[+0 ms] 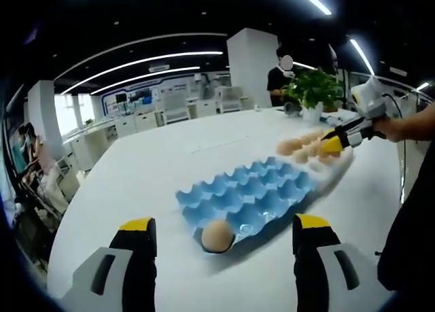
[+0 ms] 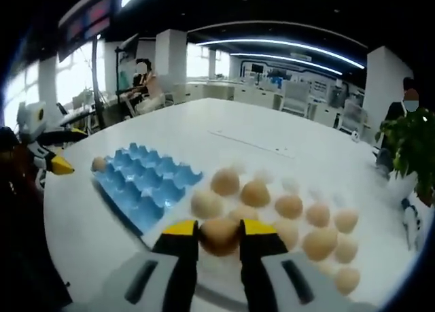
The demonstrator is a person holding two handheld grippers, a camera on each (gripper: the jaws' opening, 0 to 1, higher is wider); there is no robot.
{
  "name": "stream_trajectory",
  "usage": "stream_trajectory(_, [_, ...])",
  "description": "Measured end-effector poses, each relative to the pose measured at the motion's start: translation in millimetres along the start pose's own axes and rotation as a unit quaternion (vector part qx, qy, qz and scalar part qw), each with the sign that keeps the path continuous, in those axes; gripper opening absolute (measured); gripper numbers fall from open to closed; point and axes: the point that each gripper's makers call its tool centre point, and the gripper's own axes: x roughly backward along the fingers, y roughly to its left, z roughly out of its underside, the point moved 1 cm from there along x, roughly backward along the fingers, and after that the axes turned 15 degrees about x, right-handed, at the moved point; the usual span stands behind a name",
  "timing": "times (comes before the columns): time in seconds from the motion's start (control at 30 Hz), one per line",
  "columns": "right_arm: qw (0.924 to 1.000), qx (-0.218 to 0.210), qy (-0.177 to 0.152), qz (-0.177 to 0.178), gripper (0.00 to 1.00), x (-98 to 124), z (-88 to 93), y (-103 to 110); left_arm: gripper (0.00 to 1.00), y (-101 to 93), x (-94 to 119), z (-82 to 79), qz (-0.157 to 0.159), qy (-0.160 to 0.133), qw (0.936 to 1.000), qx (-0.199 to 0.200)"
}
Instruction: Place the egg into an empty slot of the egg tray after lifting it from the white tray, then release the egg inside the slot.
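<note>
A blue egg tray lies on the white table, with one egg in its near corner slot. My left gripper is open, its jaws standing wide on either side of that corner. Farther right, several brown eggs sit on the white tray, and my right gripper reaches in over them. In the right gripper view, the right gripper is shut on a brown egg at the near edge of the egg group. The blue egg tray lies to its left.
A potted plant stands at the table's far side behind the eggs. The left gripper shows beside the blue tray's far corner egg. People sit and stand at desks in the background. A hand holds the right gripper.
</note>
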Motion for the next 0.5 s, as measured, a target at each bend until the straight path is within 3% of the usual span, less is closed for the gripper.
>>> stream_trajectory(0.3, [0.9996, 0.005, -0.011, -0.026, 0.22, -4.6, -17.1, 15.8, 0.83, -1.9, -1.3, 0.3, 0.004, -0.001, 1.0, -0.001])
stream_trajectory(0.5, [0.998, 0.02, -0.023, -0.056, 0.22, -14.3, -32.5, 37.4, 0.82, -2.1, -0.8, 0.2, 0.005, -0.001, 1.0, 0.0])
